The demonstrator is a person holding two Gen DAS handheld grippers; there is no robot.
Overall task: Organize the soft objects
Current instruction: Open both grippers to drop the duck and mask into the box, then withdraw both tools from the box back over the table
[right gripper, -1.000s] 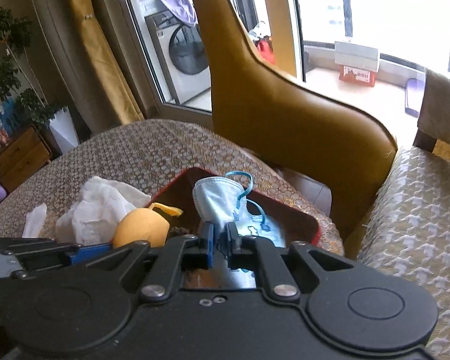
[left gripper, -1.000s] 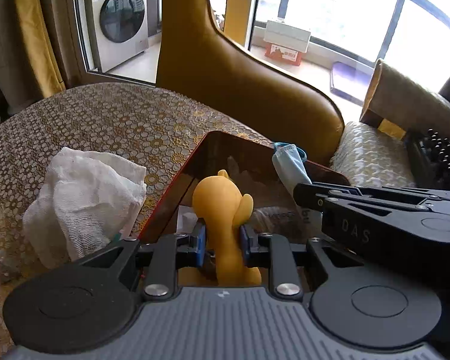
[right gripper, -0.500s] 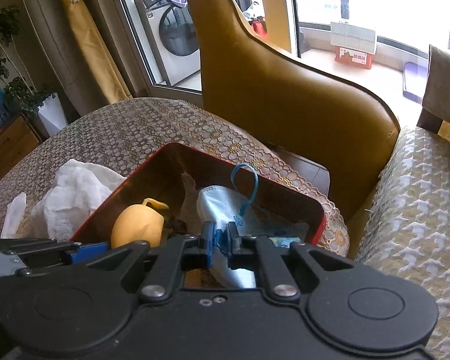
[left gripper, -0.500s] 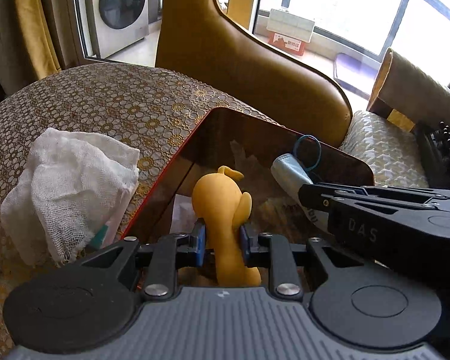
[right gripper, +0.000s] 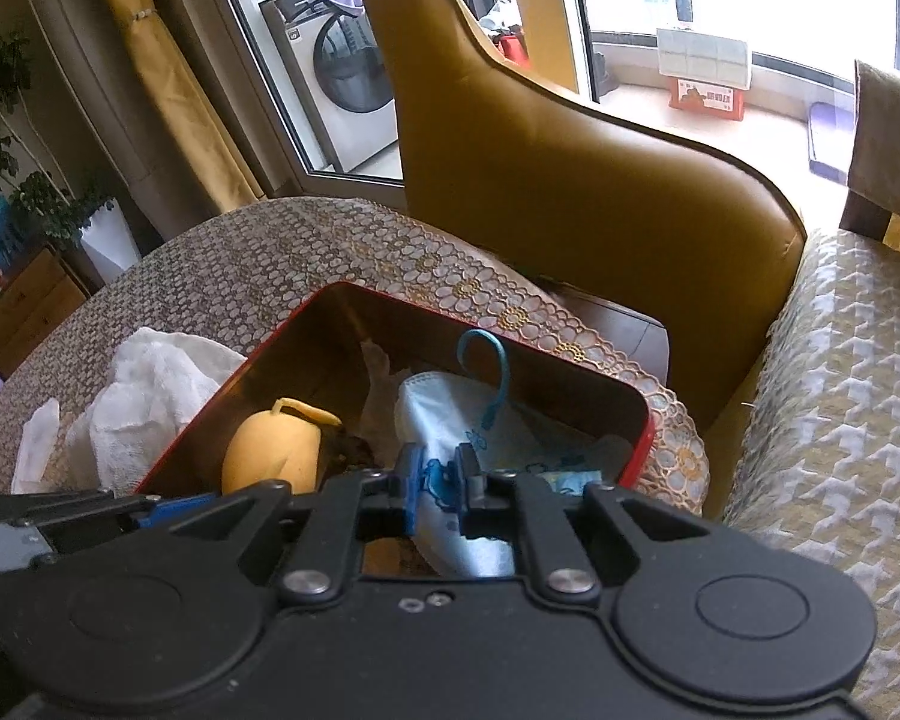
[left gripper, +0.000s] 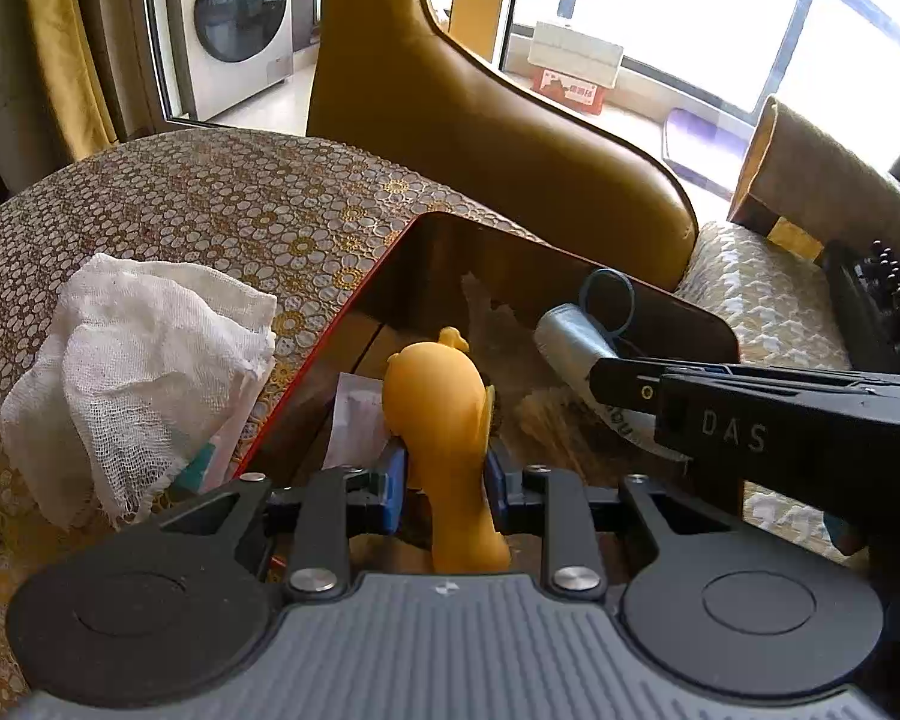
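Observation:
My left gripper point(left gripper: 441, 480) is shut on a yellow soft toy point(left gripper: 438, 414) and holds it inside a red-rimmed box point(left gripper: 324, 348). My right gripper point(right gripper: 441, 480) holds a light blue face mask point(right gripper: 450, 420) between its pads, with a wider gap than before; the mask lies down in the same box point(right gripper: 645, 426). The toy also shows in the right wrist view point(right gripper: 270, 456), left of the mask. The right gripper's body crosses the left wrist view point(left gripper: 780, 420) at the right.
A crumpled white gauze cloth point(left gripper: 132, 366) lies on the patterned tablecloth point(left gripper: 210, 210) left of the box. A mustard leather chair point(left gripper: 480, 120) stands behind the table. A cushioned seat point(right gripper: 840, 390) is at the right. A hairbrush point(left gripper: 888, 312) lies at far right.
Both grippers have moved down and forward into the box with their objects. The mask now rests lower inside the box, and the right gripper's jaws have parted somewhat.

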